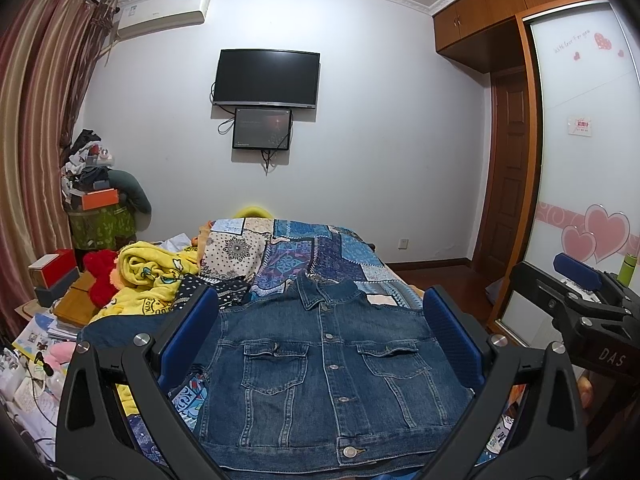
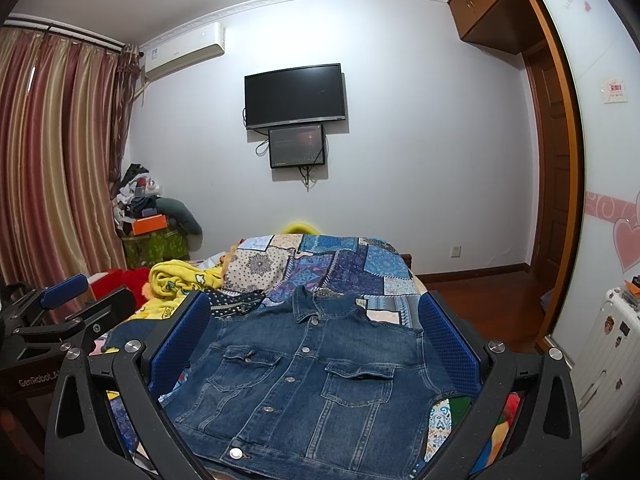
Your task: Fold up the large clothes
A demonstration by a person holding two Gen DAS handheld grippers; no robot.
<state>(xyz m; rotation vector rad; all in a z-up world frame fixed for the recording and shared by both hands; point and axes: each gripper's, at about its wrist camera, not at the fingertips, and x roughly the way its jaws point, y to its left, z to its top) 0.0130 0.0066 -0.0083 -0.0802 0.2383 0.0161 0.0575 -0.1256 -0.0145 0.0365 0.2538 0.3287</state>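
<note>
A blue denim jacket [image 1: 328, 376] lies flat and buttoned, front up, collar away from me, on a blue patchwork bedspread [image 1: 320, 252]. Its sleeves are not seen at its sides. My left gripper [image 1: 320, 320] is open and empty, held above the jacket's near hem with a blue pad on each side of it. My right gripper [image 2: 314, 324] is open and empty too, above the same jacket [image 2: 316, 380] on the bedspread [image 2: 340, 264]. Each gripper shows at the edge of the other's view: the right one [image 1: 580, 288] and the left one [image 2: 68, 300].
A yellow printed blanket [image 1: 156, 276] and a red plush toy [image 1: 100, 276] lie on the bed's left. Boxes, books and papers [image 1: 44, 320] crowd the left side. A wardrobe with sliding doors [image 1: 580, 160] stands right. A white suitcase [image 2: 612, 344] stands at the right.
</note>
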